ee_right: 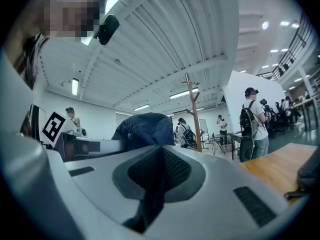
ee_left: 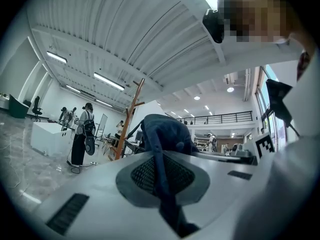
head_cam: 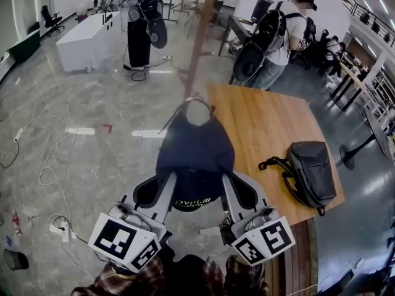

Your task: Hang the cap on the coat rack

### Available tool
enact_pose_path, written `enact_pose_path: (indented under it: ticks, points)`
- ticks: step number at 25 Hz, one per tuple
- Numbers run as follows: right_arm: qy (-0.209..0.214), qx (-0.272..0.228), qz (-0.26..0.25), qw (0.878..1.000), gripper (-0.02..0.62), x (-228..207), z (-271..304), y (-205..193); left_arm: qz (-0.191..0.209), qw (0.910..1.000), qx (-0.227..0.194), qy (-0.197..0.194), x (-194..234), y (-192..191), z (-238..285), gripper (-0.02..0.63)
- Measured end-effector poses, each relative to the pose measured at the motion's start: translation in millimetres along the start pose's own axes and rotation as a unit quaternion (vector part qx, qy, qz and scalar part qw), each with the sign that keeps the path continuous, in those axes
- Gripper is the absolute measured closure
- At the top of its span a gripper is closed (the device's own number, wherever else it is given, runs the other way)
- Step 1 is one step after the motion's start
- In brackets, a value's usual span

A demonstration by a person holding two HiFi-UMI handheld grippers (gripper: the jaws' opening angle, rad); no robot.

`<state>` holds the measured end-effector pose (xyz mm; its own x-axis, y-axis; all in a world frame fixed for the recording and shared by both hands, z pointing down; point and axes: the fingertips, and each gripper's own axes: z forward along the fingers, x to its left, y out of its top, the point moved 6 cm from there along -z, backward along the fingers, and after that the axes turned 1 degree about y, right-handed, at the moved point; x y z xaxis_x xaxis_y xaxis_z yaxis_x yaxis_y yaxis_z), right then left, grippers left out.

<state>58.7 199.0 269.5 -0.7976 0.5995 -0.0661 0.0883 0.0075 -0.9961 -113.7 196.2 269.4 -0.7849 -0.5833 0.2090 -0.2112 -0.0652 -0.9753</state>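
Marker cubes of both grippers sit lowest in the head view, just above the person's plaid sleeves (head_cam: 123, 282).

1. Left gripper (head_cam: 165, 184): jaws closed together on a fold of the cap's (head_cam: 194, 156) fabric. In the left gripper view a dark strip of that fabric runs down between the jaws.
2. Right gripper (head_cam: 226, 185): jaws likewise closed on the cap's opposite side. The right gripper view shows the same dark strip pinched in the jaw line.
3. Cap: dark navy cloth, soft and slightly creased, with a rounded crown. It spans the gap between the two grippers and rises ahead of both sets of jaws. The end nearest the grippers carries pale green lettering, too small to read in full. The far end shows the arched rear opening with a light-coloured adjusting strap across it.
4. Coat rack (head_cam: 199, 48): a brown wooden pole with angled pegs. It stands ahead of the jaws, beyond the cap. Both gripper views show it apart from the cap.
5. Wooden table (head_cam: 265, 122): ahead and to the right of the right gripper. A grey backpack (head_cam: 308, 171) lies on it.
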Motion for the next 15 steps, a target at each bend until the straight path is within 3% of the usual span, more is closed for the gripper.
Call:
enact_pose_path:
  ticks: [5,15]
  points:
    - [-0.025,-0.001,0.005,1.000,0.577,-10.3,39.8,-10.9,-0.003,0.9997,0.008,-0.022,41.9,-1.0,27.8,0.586]
    - [-0.050,0.035,0.019,0.998,0.577,-66.1,90.9,-28.1,-0.028,0.9980,0.040,-0.040,81.4,-17.5,98.1,0.586]
